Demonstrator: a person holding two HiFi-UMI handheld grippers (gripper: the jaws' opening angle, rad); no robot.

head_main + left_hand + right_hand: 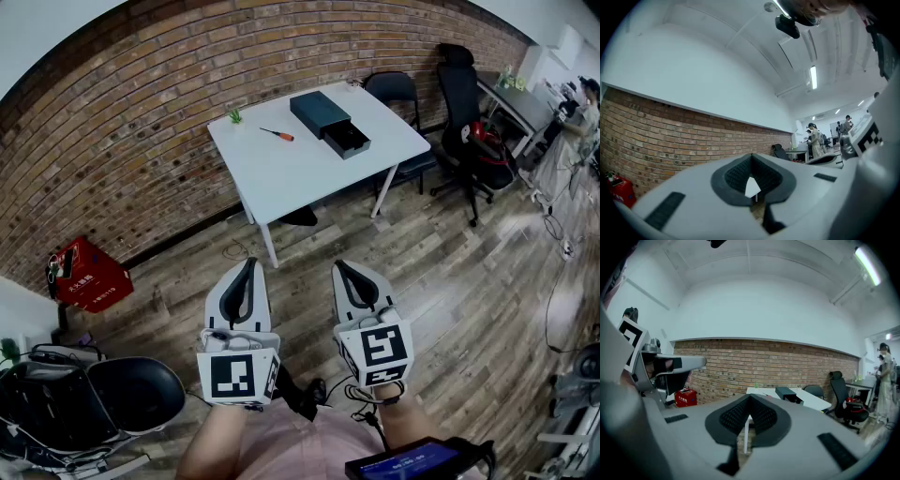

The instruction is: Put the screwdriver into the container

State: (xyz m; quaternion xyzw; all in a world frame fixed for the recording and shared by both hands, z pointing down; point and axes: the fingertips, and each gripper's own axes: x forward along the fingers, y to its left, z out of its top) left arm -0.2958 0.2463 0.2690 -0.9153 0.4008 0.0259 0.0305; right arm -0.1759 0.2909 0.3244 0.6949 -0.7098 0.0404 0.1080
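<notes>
Left gripper (751, 155): fingers (733, 177) closed, tips meeting, nothing between them. Right gripper (750, 397): fingers (764, 417) closed as well, holding nothing. 2 grippers in all, each with 1 marker cube. In the head view they sit side by side and apart, low and close to the person's body, over the wood floor (450, 281), both aimed toward the table (309, 173).

1 white table, well ahead of the grippers, standing against the brick wall (141, 84).

On it:
- 1 screwdriver (277, 134), orange handle, lying flat near the back edge. It is left of the container and not touching it, so not in the container.
- 1 dark container (321, 112), with an open tray part at its near end.
- 1 small green thing (234, 116) near the back-left corner; too small to tell what it is.

Around it:
- 3 black chairs: chair (398, 89) behind the table, office chair (464, 94) to its right, round-seat chair (136, 394) at the bottom left.
- 1 red box (89, 274) on the floor by the wall, left of the table.
</notes>
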